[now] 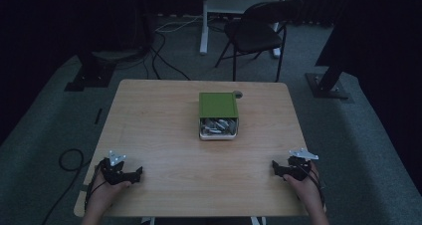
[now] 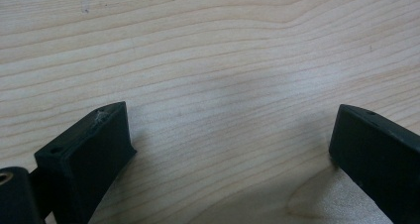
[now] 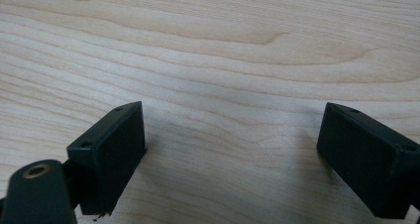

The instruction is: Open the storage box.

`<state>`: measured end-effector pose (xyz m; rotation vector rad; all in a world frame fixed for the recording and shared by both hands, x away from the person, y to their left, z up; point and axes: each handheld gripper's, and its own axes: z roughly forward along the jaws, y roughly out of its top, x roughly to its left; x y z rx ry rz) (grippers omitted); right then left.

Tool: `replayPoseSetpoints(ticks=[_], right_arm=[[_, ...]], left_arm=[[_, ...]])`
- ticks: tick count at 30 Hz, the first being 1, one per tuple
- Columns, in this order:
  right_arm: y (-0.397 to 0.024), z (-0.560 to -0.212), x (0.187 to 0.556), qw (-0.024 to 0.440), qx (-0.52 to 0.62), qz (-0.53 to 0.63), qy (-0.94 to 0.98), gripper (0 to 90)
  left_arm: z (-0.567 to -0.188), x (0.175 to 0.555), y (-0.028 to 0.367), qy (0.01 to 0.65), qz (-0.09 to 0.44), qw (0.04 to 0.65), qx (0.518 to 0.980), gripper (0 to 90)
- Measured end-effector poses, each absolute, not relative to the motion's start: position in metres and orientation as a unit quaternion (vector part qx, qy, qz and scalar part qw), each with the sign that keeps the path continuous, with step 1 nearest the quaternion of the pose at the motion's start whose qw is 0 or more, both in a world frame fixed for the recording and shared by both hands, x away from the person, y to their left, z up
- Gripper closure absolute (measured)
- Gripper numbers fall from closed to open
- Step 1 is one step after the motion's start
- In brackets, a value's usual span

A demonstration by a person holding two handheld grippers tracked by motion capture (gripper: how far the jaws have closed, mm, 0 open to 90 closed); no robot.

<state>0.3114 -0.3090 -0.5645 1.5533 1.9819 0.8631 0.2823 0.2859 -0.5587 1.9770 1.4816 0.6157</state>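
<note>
A green box (image 1: 218,115) sits at the middle of the wooden table (image 1: 159,130), its near end open on several metal pieces (image 1: 218,127). My left gripper (image 1: 135,173) rests near the table's front left corner, held by a hand, and it is open. In the left gripper view its black jaws stand wide apart over bare wood (image 2: 233,130), with nothing between them. My right gripper (image 1: 276,167) rests near the front right corner, also open. Its jaws in the right gripper view spread wide above bare wood (image 3: 233,130). Both grippers are far from the box.
A dark folding chair (image 1: 256,33) and a white table leg (image 1: 203,21) stand beyond the far edge. Cables (image 1: 164,46) run across the grey floor. A small dark object (image 1: 238,93) lies by the box's far right corner.
</note>
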Motion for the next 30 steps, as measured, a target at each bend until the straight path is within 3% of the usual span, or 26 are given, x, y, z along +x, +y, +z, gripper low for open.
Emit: replayPoseSetpoints(ticks=[30], right_arm=[[-0.309, -0.564, 0.312, 0.237, 0.567, 0.315, 0.723, 10.9]], left_arm=[[-0.555, 0.281, 0.251, 0.472, 0.243, 0.307, 0.790, 5.9]])
